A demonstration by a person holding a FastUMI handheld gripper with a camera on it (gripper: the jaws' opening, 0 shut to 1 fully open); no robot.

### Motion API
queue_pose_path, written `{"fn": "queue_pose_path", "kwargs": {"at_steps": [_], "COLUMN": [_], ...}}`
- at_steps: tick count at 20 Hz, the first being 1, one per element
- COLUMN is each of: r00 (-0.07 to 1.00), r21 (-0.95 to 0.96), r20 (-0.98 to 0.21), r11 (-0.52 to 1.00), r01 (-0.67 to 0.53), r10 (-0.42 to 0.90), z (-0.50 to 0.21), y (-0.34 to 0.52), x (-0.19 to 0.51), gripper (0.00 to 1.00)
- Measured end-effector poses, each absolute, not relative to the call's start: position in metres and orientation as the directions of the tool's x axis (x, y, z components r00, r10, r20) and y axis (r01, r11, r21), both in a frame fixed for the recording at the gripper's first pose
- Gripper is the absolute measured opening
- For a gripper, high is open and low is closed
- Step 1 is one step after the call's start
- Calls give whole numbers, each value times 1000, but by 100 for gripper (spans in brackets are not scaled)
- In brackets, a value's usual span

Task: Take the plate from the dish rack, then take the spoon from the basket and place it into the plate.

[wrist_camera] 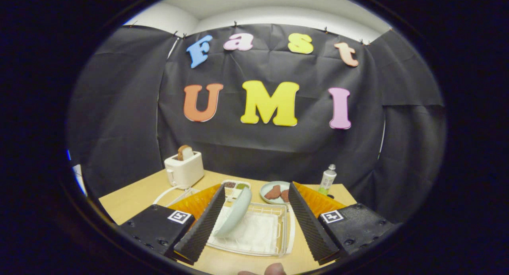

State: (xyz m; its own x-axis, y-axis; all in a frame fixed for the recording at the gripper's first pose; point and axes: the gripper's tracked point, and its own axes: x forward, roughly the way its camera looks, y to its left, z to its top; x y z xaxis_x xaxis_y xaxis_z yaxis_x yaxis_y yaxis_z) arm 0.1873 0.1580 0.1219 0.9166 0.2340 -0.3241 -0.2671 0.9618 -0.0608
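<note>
Tongs (254, 217) spread wide; plate (235, 212) tilted in dish rack (274, 243) between.

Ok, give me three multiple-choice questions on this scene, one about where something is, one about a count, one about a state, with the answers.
1. Where does the pale plate stand?
A. in the dish rack, between the fingers
B. on the toaster
C. beside the tube

2. How many brown pieces lie on the small dish beyond the rack?
A. none
B. two
C. five

3. How is the gripper?
A. shut on the plate
B. open
C. shut on a spoon

Answers: 1 A, the plate leans on edge inside the white rack. 2 B, two brown pieces sit side by side. 3 B, the fingers stand wide apart around the rack.
</note>
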Motion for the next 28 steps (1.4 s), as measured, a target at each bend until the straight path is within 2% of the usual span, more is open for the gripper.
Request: {"fn": "queue_pose_path", "kwargs": {"at_steps": [6, 12, 14, 17, 18, 19, 22, 25, 28], "r00": [806, 713, 690, 658, 656, 657, 657, 664, 691], "r21": [-18, 112, 147, 193, 190, 183, 130, 87, 13], "r20": [-553, -669, -692, -721, -725, -728, -742, -743, -723], "r11": [965, 977, 977, 975, 976, 979, 990, 996, 1000], "r01": [-263, -182, -154, -113, -103, -92, -54, -29, 11], "r10": [210, 210, 213, 218, 210, 198, 133, 84, 2], "z": [66, 25, 16, 7, 6, 7, 6, 14, 29], "y": [189, 201, 205, 208, 209, 207, 203, 205, 201], "x": [234, 263, 268, 268, 266, 267, 264, 264, 269], "gripper": [100, 100, 92, 74, 70, 60, 46, 39, 38]}}
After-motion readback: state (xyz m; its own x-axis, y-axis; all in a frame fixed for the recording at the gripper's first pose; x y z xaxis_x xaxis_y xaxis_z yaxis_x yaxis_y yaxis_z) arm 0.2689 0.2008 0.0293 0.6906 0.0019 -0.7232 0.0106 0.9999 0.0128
